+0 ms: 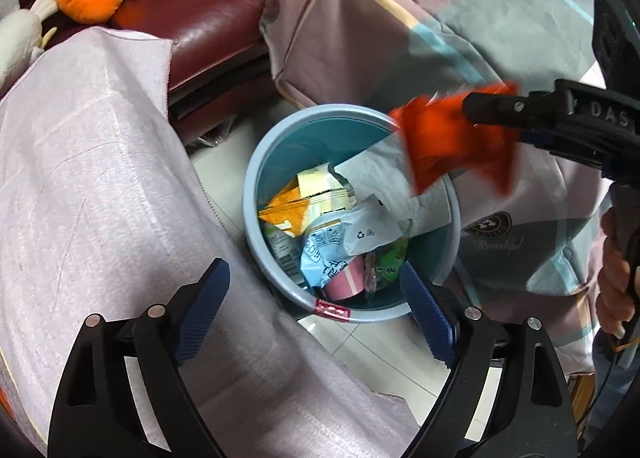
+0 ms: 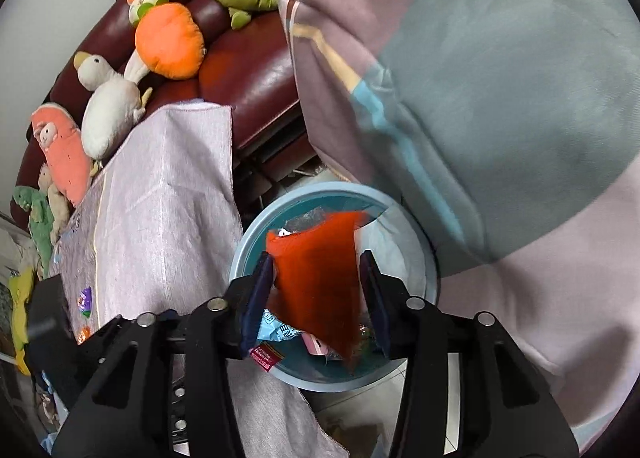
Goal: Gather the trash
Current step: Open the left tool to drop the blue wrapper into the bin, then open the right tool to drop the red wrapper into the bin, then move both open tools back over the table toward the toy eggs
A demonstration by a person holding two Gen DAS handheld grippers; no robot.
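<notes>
While the left hand-held gripper (image 1: 314, 312) hangs with its jaws spread wide and nothing between them, the blue bin (image 1: 256, 194) sits on the floor just below it — between the cloth-covered table (image 1: 100, 178) on the left and a striped quilt (image 1: 460, 10) on the right, with wrappers and paper piled inside. Over the bin's right rim, the right hand-held gripper (image 2: 316, 290) has an orange wrapper (image 2: 320, 278) between its parted jaws — only the left pad seems to touch it.
</notes>
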